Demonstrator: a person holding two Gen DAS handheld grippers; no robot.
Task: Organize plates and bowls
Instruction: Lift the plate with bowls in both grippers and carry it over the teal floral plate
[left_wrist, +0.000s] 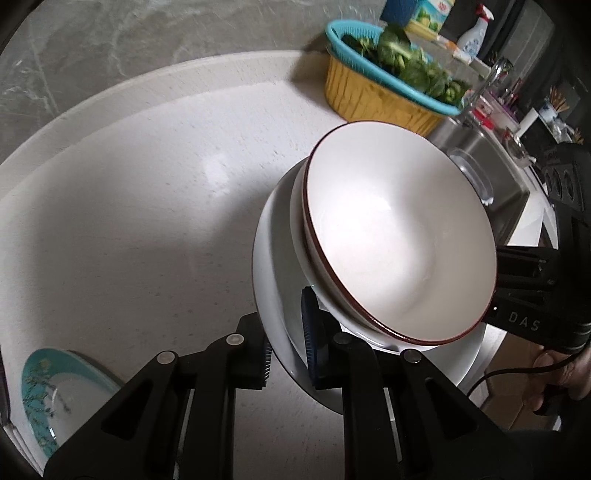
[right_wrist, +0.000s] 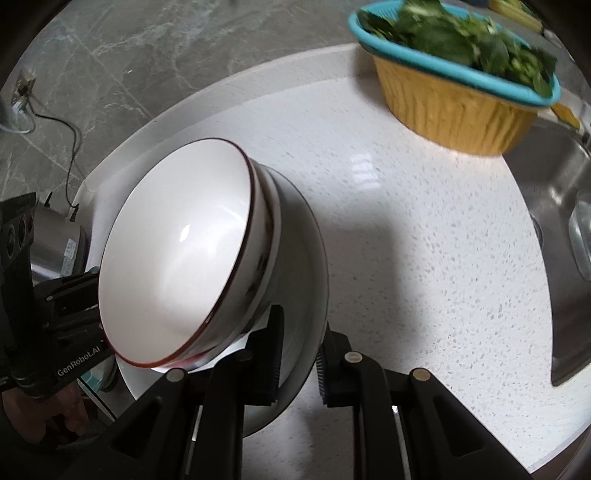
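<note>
A stack is held tilted above the white counter: a white plate (left_wrist: 273, 295) at the bottom, with nested brown-rimmed white bowls (left_wrist: 399, 236) on it. My left gripper (left_wrist: 286, 354) is shut on the plate's near rim. My right gripper (right_wrist: 297, 365) is shut on the opposite rim of the same plate (right_wrist: 310, 280), with the bowls (right_wrist: 177, 258) leaning left. Each gripper's body shows in the other's view. A teal patterned plate (left_wrist: 55, 391) lies on the counter at the lower left of the left wrist view.
A yellow basket with a teal colander of greens (left_wrist: 384, 85) (right_wrist: 458, 96) stands at the back of the counter. A steel sink (right_wrist: 561, 229) lies to the right. Bottles and a spray bottle (left_wrist: 476, 33) stand behind it. A steel appliance (right_wrist: 59, 243) sits at the left.
</note>
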